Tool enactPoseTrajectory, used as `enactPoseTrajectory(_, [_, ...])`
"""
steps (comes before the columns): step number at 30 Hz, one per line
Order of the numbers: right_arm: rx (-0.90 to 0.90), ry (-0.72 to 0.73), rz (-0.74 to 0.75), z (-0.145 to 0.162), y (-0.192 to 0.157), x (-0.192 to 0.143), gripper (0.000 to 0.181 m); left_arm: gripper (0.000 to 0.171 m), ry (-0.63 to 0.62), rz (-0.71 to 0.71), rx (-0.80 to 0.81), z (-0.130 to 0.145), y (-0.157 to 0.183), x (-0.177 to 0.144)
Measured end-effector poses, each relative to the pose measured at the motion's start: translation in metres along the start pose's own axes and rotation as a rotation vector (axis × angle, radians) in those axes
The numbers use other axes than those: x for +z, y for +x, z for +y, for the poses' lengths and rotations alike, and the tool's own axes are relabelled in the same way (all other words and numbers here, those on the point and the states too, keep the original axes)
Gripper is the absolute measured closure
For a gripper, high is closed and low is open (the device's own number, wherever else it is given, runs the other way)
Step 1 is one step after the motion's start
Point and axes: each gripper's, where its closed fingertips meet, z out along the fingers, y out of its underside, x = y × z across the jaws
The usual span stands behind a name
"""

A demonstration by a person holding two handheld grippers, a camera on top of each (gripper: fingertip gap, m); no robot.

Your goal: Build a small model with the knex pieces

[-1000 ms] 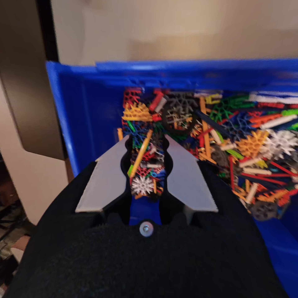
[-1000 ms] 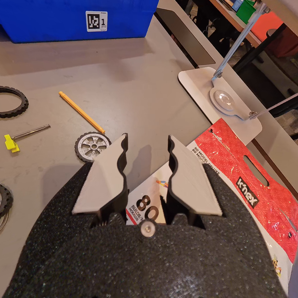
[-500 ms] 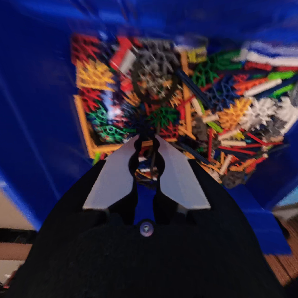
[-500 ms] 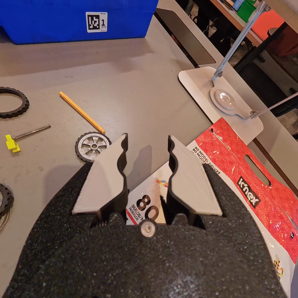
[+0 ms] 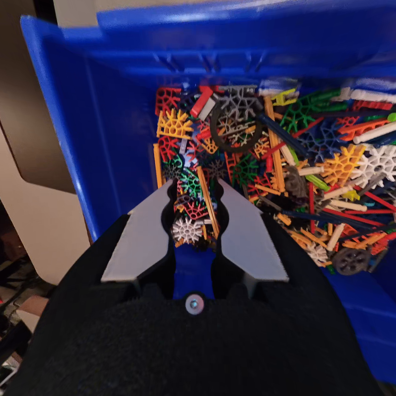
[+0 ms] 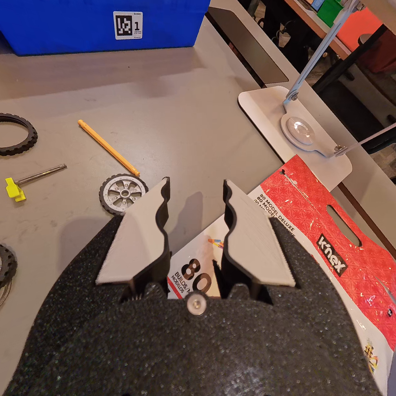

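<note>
My left gripper (image 5: pixel 197 184) is open and hovers over the left end of a pile of coloured construction-toy pieces in a blue bin (image 5: pixel 120 120). Between its fingers I see an orange rod (image 5: pixel 206 203), a white snowflake connector (image 5: pixel 187 230) and a red connector (image 5: pixel 196 211), all lying in the pile; nothing is gripped. My right gripper (image 6: pixel 196 182) is open and empty, low over a grey table (image 6: pixel 171 111). A red-and-white toy bag (image 6: pixel 321 225) lies under its right finger. A grey spoked wheel (image 6: pixel 123 194) sits just left of its left finger.
On the table lie an orange rod (image 6: pixel 108 147), a black tyre ring (image 6: pixel 15 137), a yellow connector on a grey rod (image 6: pixel 32 179) and another tyre (image 6: pixel 6 263). The blue bin (image 6: pixel 100 23) stands at the back. A white stand base (image 6: pixel 295 128) sits at right. The left gripper's tips are roughly 35 cm from the right gripper's. My right tips are roughly 5 cm from the grey spoked wheel (image 6: pixel 123 194).
The left gripper dipped deep into the bin with its jaws narrowed, then drew back and opened wider again, empty. The right gripper has not moved.
</note>
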Motion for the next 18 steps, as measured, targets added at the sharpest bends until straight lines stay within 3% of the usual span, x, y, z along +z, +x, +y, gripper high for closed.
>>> enactPoseTrajectory(6, [0.002, 0.003, 0.000, 0.000, 0.000, 0.000, 0.132, 0.153, 0.045, -0.049, 0.070, -0.022, -0.010, 0.024])
enactPoseTrajectory(18, [0.004, 0.002, -0.002, 0.000, 0.000, 0.000, 0.132, 0.170, 0.089, 0.043, -0.009, -0.021, -0.014, 0.034])
